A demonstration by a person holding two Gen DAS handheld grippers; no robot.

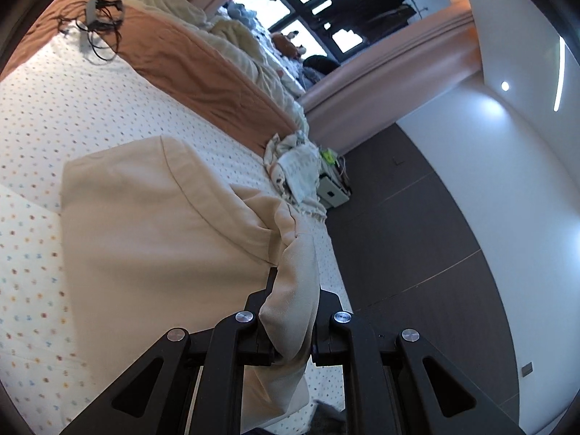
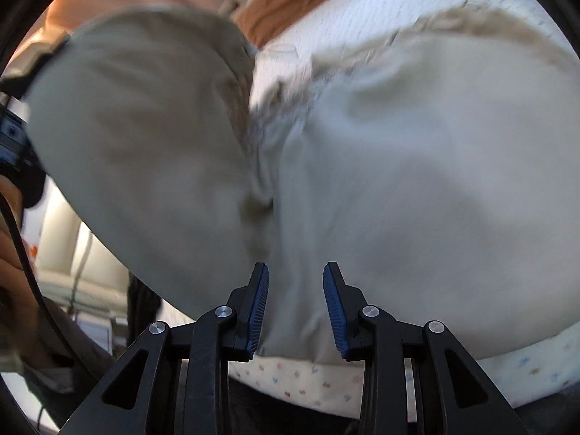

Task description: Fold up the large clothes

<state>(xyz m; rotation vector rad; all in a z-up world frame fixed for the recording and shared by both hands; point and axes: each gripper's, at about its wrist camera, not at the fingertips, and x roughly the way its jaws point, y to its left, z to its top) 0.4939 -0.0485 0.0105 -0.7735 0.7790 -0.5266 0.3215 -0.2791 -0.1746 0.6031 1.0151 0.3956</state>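
On the bed (image 1: 32,116), over its dotted sheet, lies the cream garment (image 1: 145,224), partly flat with one part gathered and drawn up toward the bed's edge. The left hand-held gripper (image 1: 290,311) has its jaws pressed onto a thick bunch of that cloth, which spills out between and below the fingers. The right hand-held gripper (image 2: 295,304) stands spread, its blue ribbed pads (image 2: 259,304) apart, with the garment's hem lying in the gap between them; whether either pad touches the cloth I cannot tell, and the view is blurred.

The step in hand looks like taking a second hold so that a fold can be carried over. To do it well, the right jaws should close on the hem alone, not on the sheet beneath. The two holds should sit on the same edge, apart enough to keep the cloth taut between them. The left grip holds a bulky wad, not a clean edge, so the fold may land crooked unless the cloth is shaken straight before it is laid down.

An orange blanket (image 1: 188,61) lies further up the bed, well clear.
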